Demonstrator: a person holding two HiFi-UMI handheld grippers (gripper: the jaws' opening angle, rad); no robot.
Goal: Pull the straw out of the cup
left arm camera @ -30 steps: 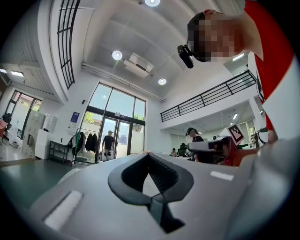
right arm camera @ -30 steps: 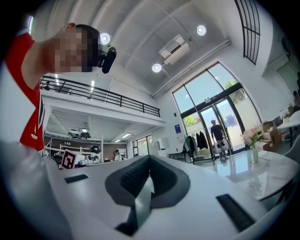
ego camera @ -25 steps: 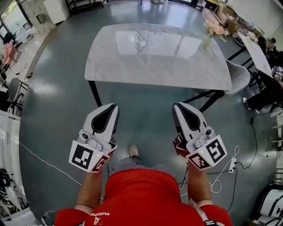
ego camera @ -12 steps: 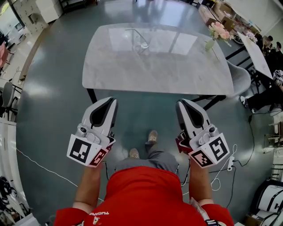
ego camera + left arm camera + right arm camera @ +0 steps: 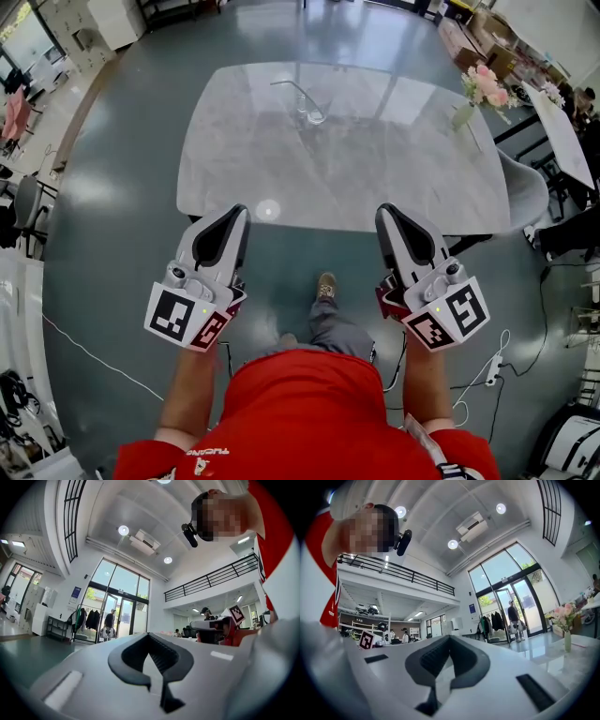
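A clear glass cup (image 5: 313, 113) stands on the far middle of the marble table (image 5: 375, 178), with a thin straw (image 5: 289, 87) leaning out of it to the left. Both grippers are held level over the floor, short of the table's near edge and far from the cup. My left gripper (image 5: 234, 215) is shut with nothing in it; its dark pads (image 5: 140, 667) meet. My right gripper (image 5: 386, 213) is likewise shut and empty, its pads (image 5: 440, 665) together. Neither gripper view shows the cup.
A vase of pink flowers (image 5: 473, 94) stands at the table's far right corner and shows in the right gripper view as the vase (image 5: 566, 620). A grey chair (image 5: 527, 187) sits right of the table. Cables and a power strip (image 5: 488, 352) lie on the floor.
The person has walked toward the table. Both shut grippers have come forward together and now sit just short of its near edge.
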